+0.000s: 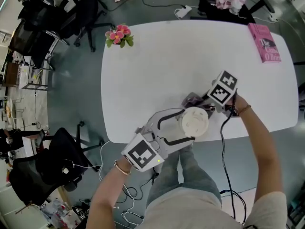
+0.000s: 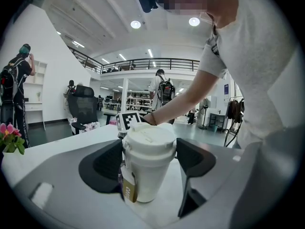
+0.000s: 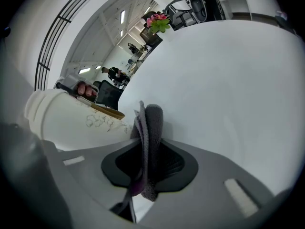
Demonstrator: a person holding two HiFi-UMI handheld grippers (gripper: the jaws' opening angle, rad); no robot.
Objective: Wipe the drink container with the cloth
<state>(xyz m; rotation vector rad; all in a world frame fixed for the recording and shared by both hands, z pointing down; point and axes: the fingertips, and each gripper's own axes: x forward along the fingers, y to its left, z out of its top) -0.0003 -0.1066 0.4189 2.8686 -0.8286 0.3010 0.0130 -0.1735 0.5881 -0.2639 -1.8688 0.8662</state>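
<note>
Clamping the lidded white paper cup [image 1: 194,122] upright at the near edge of the white table [image 1: 157,66] in my left gripper [image 2: 150,162] so it can't slide, I have my right gripper [image 3: 150,166] pinched on the grey cloth [image 3: 148,128] against its side

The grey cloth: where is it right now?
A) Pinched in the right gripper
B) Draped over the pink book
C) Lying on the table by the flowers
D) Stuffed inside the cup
A: the right gripper view shows the grey cloth clamped between the closed jaws of the right gripper, right next to the white cup.
</note>
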